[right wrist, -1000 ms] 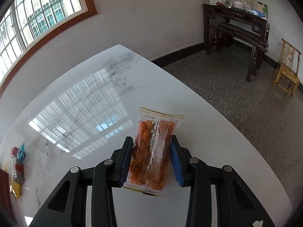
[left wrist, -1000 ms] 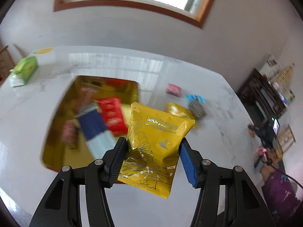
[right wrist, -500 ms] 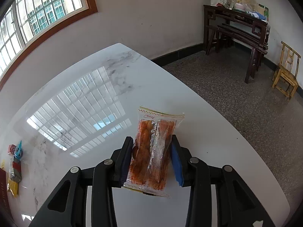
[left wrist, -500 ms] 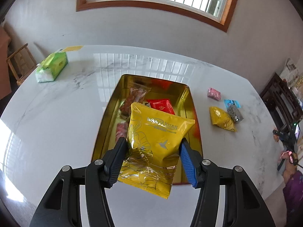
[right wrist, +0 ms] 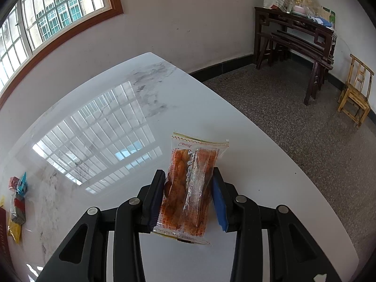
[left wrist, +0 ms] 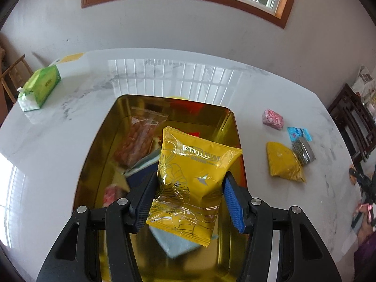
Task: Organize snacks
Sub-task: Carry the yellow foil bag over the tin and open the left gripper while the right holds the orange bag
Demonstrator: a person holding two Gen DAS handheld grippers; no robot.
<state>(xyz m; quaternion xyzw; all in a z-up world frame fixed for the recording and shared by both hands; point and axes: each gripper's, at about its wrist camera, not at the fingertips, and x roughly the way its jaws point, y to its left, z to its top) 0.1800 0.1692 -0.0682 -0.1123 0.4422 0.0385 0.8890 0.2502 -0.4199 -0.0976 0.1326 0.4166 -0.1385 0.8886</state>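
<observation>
The left gripper (left wrist: 190,196) holds a yellow snack bag (left wrist: 192,181), jaws closed on its two sides, directly above the gold tray (left wrist: 98,145). The right gripper (right wrist: 188,197) pinches a clear pack of orange twists (right wrist: 190,188) the same way, out over a bare part of the white marble surface (right wrist: 117,122), with the tray not in its view.

The step in hand looks like dropping the yellow bag into the tray. The tray holds a clear pack of brown snacks (left wrist: 138,141) toward 11 o'clock, a dark blue packet (left wrist: 138,176) at its centre-left, a pale blue packet (left wrist: 174,243) under the held bag, and something red at the far end. To do it well, I would lower the bag close to the tray floor before opening the jaws, and aim for the barer right side at about 3 o'clock, so it lies flat rather than sliding onto the pile. The foil is slippery and puffed with air, so a release from height would likely let it skid or bounce.

Loose snacks wait on the surface to the right of the tray, at 2 to 3 o'clock: a pink pack (left wrist: 272,118), a light blue pack (left wrist: 299,134), a grey pack (left wrist: 303,151) and a second yellow bag (left wrist: 283,162). A green tissue pack (left wrist: 38,88) sits at the far left corner, at 10 o'clock.

The surface is glossy and reflects the barred window (right wrist: 35,28). Beyond it are pale walls, a speckled floor, a dark wooden side table (right wrist: 296,35) and a small wooden chair (right wrist: 354,89).
</observation>
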